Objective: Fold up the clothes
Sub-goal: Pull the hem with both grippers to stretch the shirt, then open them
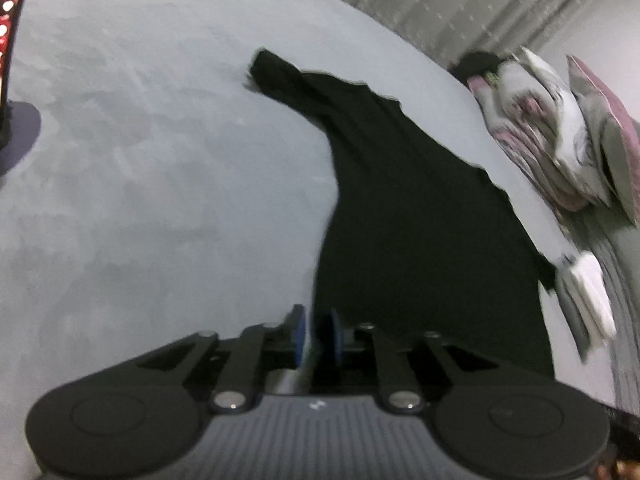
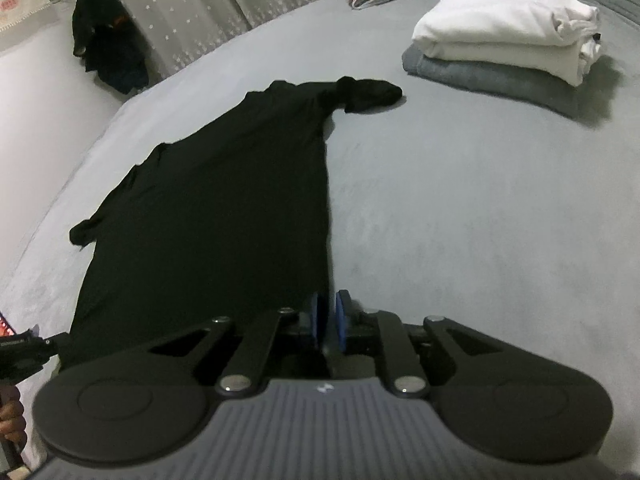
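A black short-sleeved shirt (image 1: 400, 220) (image 2: 220, 200) lies spread flat on the grey bed sheet (image 1: 160, 160) (image 2: 460, 220), collar end far from me. My left gripper (image 1: 316, 332) sits at the hem's left corner. Its blue pads stand a narrow gap apart, with the shirt's edge running into that gap. At the hem's right corner my right gripper (image 2: 330, 320) has the same narrow gap between its pads, and the shirt's side edge lies in it. Neither pair of pads visibly presses the cloth.
A folded stack of white and grey clothes (image 2: 504, 40) rests on the bed to the right. Floral bedding (image 1: 552, 132) is piled at the far side. A heap of dark clothes (image 2: 108, 52) lies by the curtain. A person's hand (image 2: 12, 416) shows at the lower left.
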A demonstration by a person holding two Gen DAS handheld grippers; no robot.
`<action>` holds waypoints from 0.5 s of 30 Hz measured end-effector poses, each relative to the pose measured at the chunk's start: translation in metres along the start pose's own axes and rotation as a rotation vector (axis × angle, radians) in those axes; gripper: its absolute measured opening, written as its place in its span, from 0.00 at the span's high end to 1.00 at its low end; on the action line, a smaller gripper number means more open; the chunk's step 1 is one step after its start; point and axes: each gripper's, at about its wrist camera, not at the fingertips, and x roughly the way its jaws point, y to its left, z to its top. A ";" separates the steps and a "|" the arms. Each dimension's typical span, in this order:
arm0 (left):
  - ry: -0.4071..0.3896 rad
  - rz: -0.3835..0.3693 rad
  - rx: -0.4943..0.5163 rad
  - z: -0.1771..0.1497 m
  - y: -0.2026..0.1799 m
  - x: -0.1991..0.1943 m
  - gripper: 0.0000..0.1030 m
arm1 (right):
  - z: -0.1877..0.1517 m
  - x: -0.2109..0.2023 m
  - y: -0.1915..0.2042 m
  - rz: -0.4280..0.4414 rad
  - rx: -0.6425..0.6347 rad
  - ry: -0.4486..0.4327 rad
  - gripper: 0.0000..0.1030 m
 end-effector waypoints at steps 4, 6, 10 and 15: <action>0.072 -0.029 0.057 -0.011 -0.001 -0.009 0.74 | -0.009 -0.013 -0.004 0.016 0.026 0.030 0.66; 0.101 -0.039 0.088 -0.018 0.000 -0.015 0.73 | -0.014 -0.020 -0.005 0.022 0.030 0.044 0.61; 0.145 -0.060 0.128 -0.033 0.004 -0.028 0.73 | -0.032 -0.037 0.000 0.008 -0.024 0.085 0.61; 0.168 -0.094 0.126 -0.056 0.014 -0.044 0.73 | -0.062 -0.056 0.002 0.015 -0.038 0.138 0.61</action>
